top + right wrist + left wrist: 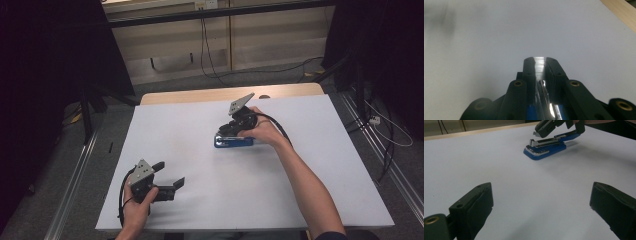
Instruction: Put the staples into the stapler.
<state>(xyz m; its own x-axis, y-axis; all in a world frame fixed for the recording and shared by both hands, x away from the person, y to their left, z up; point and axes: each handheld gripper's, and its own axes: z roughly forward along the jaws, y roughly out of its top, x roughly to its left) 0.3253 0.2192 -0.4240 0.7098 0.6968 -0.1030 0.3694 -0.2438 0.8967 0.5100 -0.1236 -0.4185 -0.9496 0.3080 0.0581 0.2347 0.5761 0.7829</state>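
Fingers [531, 70] of the right gripper [235, 131] are clamping a blue, chrome-topped stapler [546, 146], hiding its rear; the left gripper [541, 202] is standing wide apart, nearer.

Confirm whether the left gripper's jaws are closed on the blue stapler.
No, the left gripper has its jaws wide apart over bare table, far from the blue stapler.

The stapler [546, 146] is bright blue with a silvery metal strip. Both grippers, left [167, 176] and right [231, 131], are black, each topped by a grey plate. The table [200, 150] looks white, edged in pale wood.
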